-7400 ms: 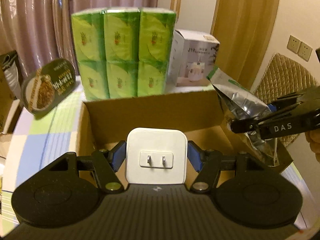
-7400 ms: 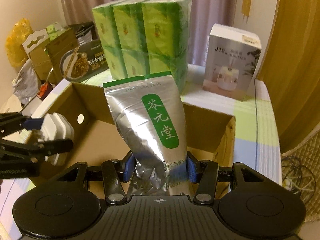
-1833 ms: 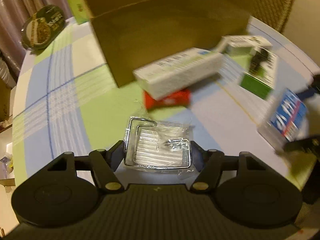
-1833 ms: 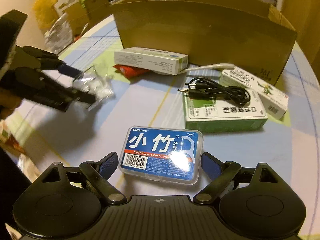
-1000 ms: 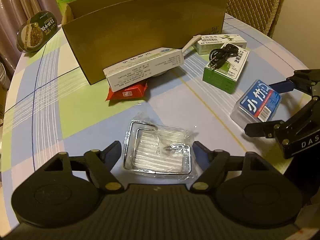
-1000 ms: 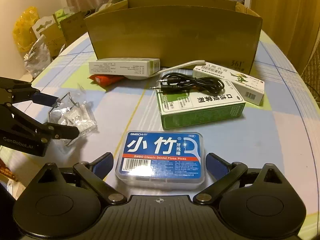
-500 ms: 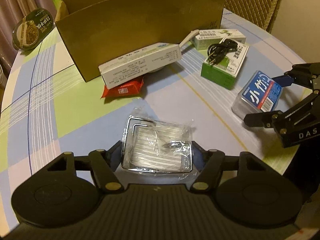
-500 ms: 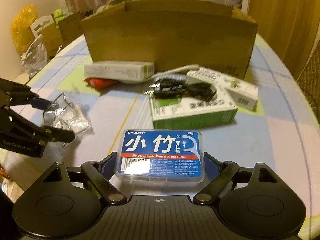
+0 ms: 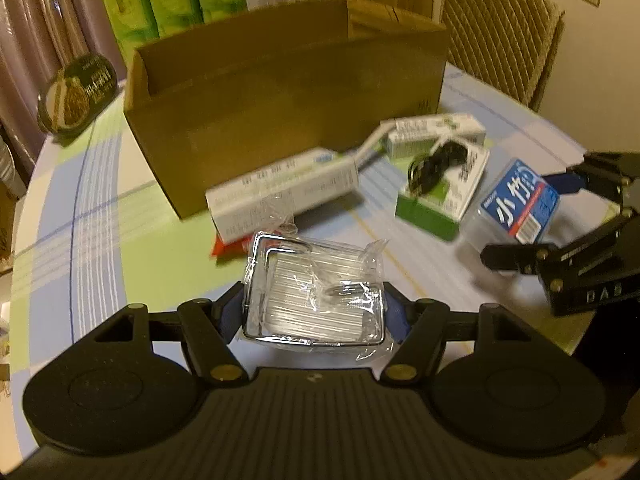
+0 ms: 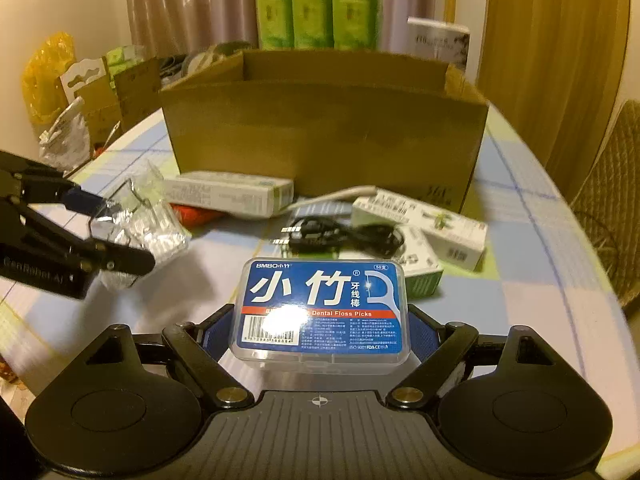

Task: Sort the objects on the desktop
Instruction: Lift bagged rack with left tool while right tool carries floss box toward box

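The left tongs [image 9: 314,316] are clamped on a wire rack in a clear plastic bag [image 9: 316,292], gripping it at both sides between the blue pads. The bagged rack is held above the surface [image 9: 80,200], which carries a checked cloth of blue, green and white. In the right wrist view the same left tongs [image 10: 116,232] appear at the left edge with the bag [image 10: 148,220] between their fingers.

The right tongs [image 10: 322,328] are clamped on a clear dental floss pick case [image 10: 322,312] with a blue label; the blue pads press against its short ends. In the left wrist view the right tongs [image 9: 532,220] stand at the right, and the case [image 9: 516,204] is tilted between their fingers, raised off the surface.

An open cardboard box [image 9: 288,92] stands on the surface beyond both tongs. Just in front of its near wall lie:

- a long white carton [image 9: 280,192], with a red packet [image 9: 228,246] showing partly beneath it;
- a white stick-like item [image 10: 336,196], one end near the box wall;
- a white and green carton [image 10: 436,220] at the right;
- a green-sided box [image 9: 444,200] with a coiled black cable [image 10: 336,236] lying on top of it.

Behind the cardboard box stand a pack of green tissue packets [image 10: 316,14] and a white product box [image 10: 438,42]. A dark round-ended food package [image 9: 78,92] rests near the far left rim of the surface. A woven chair back [image 9: 500,28] stands beyond the right side. The scene is blurred in places, so small print on the cartons cannot be read.
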Tool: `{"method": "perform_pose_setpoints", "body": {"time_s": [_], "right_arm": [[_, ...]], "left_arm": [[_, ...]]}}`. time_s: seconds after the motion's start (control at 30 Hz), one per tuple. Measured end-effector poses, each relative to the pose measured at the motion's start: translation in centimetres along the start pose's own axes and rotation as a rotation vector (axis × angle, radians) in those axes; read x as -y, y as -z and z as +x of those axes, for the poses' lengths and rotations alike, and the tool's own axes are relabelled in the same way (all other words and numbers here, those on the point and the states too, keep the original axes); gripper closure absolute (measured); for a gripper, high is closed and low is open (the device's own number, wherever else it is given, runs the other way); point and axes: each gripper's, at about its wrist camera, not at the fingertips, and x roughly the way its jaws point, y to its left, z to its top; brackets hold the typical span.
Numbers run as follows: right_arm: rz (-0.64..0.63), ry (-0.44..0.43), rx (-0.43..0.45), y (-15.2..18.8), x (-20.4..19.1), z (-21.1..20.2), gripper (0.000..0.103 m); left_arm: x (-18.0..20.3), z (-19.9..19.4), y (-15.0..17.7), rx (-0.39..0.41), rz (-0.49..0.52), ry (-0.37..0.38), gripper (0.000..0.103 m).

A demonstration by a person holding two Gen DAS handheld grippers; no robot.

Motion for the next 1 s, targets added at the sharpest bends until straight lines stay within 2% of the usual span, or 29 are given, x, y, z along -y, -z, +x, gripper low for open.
{"method": "perform_pose_setpoints", "body": {"time_s": [0.3, 0.63, 0.77, 1.0], "right_arm": [[0.007, 0.025, 0.076, -2.6, 1.4, -1.6, 0.019], [-0.047, 0.076, 0.204, -8.9, 4.5, -2.6, 0.019], [-0.063, 0.069, 0.238, -12.0, 5.8, -1.8, 0.019], [-0.085, 0.033, 0.231, -16.5, 7.3, 2.6, 0.019]], "left_arm": [[0.0, -1.7, -3.7, 0.112, -0.02, -0.018, 0.038], [-0.1, -2.6, -9.6, 0.235, -0.017, -0.041, 0.038], [-0.8, -2.0, -12.2, 0.263, -0.034, -0.058, 0.038], [-4.4, 0.4, -15.7, 0.28, -0.114, -0.122, 0.038]]}}
